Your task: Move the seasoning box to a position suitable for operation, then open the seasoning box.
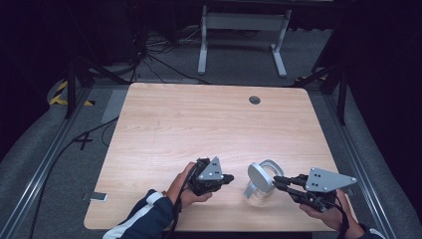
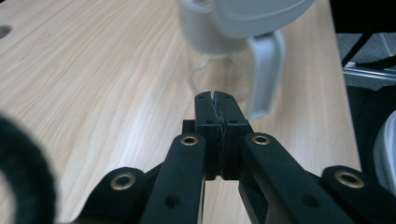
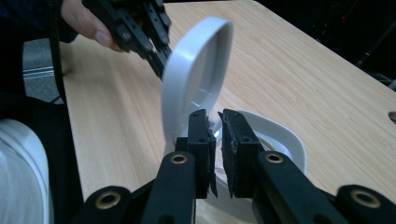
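Clear-glass pitcher with raised white lid near the wooden table's front edge, between left gripper, clenched on nothing and aimed at it, and right gripper, pinching its rim, jaws almost closed.

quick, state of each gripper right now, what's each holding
Left gripper: shut, holding nothing, just short of the jug.
Right gripper: jaws nearly shut at the jug's rim beside the raised lid; grip cannot be told.
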The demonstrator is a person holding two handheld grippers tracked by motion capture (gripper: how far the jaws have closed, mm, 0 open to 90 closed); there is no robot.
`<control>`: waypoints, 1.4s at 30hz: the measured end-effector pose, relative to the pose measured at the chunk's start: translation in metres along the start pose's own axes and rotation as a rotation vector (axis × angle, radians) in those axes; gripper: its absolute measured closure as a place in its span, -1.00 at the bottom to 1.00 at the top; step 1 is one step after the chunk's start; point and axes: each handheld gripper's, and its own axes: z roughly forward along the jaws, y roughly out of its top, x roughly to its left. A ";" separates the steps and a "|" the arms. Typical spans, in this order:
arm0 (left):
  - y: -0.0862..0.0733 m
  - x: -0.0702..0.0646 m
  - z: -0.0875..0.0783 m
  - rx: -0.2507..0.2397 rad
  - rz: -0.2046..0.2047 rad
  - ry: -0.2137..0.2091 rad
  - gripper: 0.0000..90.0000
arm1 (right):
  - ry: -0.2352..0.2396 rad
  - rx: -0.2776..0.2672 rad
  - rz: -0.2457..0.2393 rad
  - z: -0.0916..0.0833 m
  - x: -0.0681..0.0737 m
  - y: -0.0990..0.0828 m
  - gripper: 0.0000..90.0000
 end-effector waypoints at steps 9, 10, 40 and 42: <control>-0.036 0.023 -0.036 0.009 -0.072 0.126 0.82 | -0.075 0.008 0.028 -0.009 -0.022 -0.011 0.81; -0.044 0.028 -0.044 0.006 -0.095 0.149 0.81 | -0.090 0.016 0.032 -0.010 -0.026 -0.014 0.80; -0.124 0.063 -0.094 0.150 -0.238 0.345 0.37 | -0.286 0.187 0.181 -0.029 -0.085 -0.102 0.38; -0.127 0.065 -0.093 0.160 -0.251 0.332 0.28 | -0.303 0.192 0.225 -0.032 -0.089 -0.114 0.25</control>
